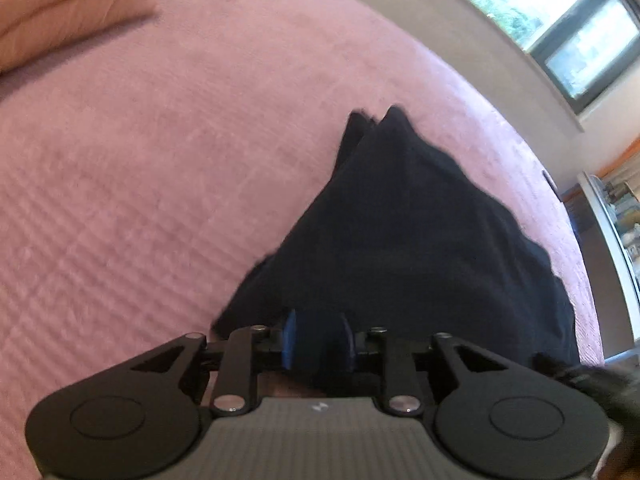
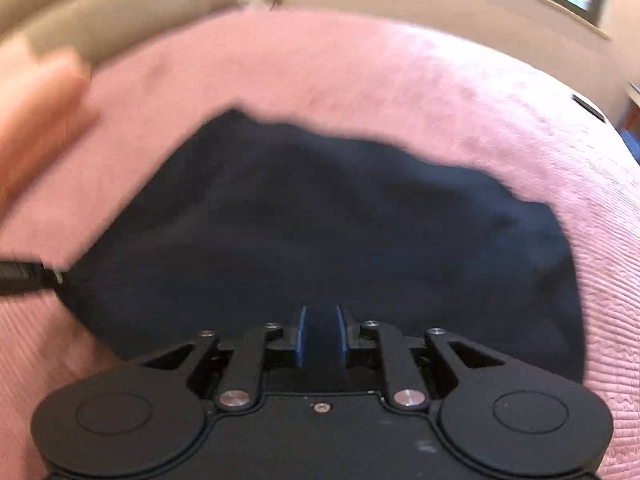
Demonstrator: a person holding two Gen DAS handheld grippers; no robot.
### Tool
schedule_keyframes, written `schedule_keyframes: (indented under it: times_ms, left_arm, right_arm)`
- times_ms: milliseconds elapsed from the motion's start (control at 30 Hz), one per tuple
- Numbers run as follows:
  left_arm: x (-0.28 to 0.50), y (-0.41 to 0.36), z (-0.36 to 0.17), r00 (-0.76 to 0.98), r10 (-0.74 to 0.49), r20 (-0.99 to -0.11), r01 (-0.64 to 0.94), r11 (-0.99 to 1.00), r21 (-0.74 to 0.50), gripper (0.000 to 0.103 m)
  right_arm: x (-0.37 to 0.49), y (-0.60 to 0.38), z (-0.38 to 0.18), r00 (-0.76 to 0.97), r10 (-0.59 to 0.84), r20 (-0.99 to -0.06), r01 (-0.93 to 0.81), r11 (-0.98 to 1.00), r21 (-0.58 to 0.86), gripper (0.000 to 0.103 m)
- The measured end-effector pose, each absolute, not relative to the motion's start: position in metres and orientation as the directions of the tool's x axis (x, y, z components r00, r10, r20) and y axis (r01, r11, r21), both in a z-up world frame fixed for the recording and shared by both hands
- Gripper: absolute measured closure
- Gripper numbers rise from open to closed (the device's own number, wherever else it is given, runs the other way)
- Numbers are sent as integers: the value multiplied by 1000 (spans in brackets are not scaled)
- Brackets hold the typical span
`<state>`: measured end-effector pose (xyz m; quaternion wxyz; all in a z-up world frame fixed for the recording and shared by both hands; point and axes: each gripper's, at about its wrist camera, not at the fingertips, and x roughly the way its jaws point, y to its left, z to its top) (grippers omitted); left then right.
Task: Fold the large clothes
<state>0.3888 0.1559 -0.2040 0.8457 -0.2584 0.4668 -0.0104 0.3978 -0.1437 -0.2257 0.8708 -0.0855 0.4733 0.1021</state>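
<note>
A: Where's your dark garment (image 1: 404,216)?

B: Mid-bed, on the pink bedspread (image 1: 140,200). It's soft, limp, light; pinch its hem.

A: And your claws?

B: Left gripper (image 1: 318,338) and right gripper (image 2: 320,334) both clamp cloth.

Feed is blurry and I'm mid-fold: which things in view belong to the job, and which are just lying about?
In the job:
- dark navy cloth garment
- left tool, gripping the garment
- right tool, garment between its pads

Lying about:
- pink textured bedspread, underneath the garment
- pale pink pillow
- window
- small dark object
</note>
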Motion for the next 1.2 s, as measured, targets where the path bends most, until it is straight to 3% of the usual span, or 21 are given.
schedule_keyframes:
  times_ms: [100, 167, 200, 233, 433, 633, 700, 767, 833, 867, 1033, 1200]
  left_arm:
    - [375, 165, -209, 554, -234, -799, -297, 841, -452, 76]
    - [368, 171, -207, 553, -203, -808, -347, 825, -445, 69]
    - [366, 176, -206, 536, -160, -829, -399, 818, -415, 47]
    - [363, 181, -207, 523, -133, -842, -441, 803, -401, 36]
    - [364, 189, -227, 593, -301, -747, -449, 646, -617, 35]
    - [386, 177, -248, 680, -321, -659, -374, 622, -688, 31]
    - [404, 173, -255, 698, -350, -625, -334, 613, -716, 32]
    - [423, 166, -261, 713, -359, -602, -292, 628, -721, 40]
    - [430, 161, -264, 706, -388, -592, -273, 623, -733, 69]
    - [428, 158, -266, 700, -408, -587, -271, 609, -746, 74]
    - [395, 152, -263, 673, -393, -627, -328, 600, -729, 74]
    - [422, 153, -272, 704, -380, -599, -335, 566, -753, 68]
  right_arm:
    - [401, -141, -241, 537, 87, -839, -261, 963, -68, 85]
    - [398, -143, -232, 546, 94, -833, -275, 959, -72, 85]
    - [391, -143, -227, 555, 97, -826, -283, 956, -78, 85]
    - [384, -146, -222, 565, 101, -819, -285, 955, -78, 85]
    - [373, -149, -213, 588, 89, -804, -218, 974, -52, 85]
    - [374, -157, -221, 578, 115, -808, -170, 985, 18, 81]
    - [371, -160, -221, 579, 119, -807, -157, 987, 33, 81]
    - [367, -163, -220, 580, 124, -805, -148, 988, 45, 81]
    - [368, -162, -219, 581, 126, -804, -140, 989, 54, 81]
    - [367, -163, -219, 582, 128, -803, -136, 989, 59, 81]
    - [368, -161, -218, 581, 121, -805, -123, 991, 59, 81]
    - [368, -163, -212, 601, 111, -792, -95, 993, 67, 81]
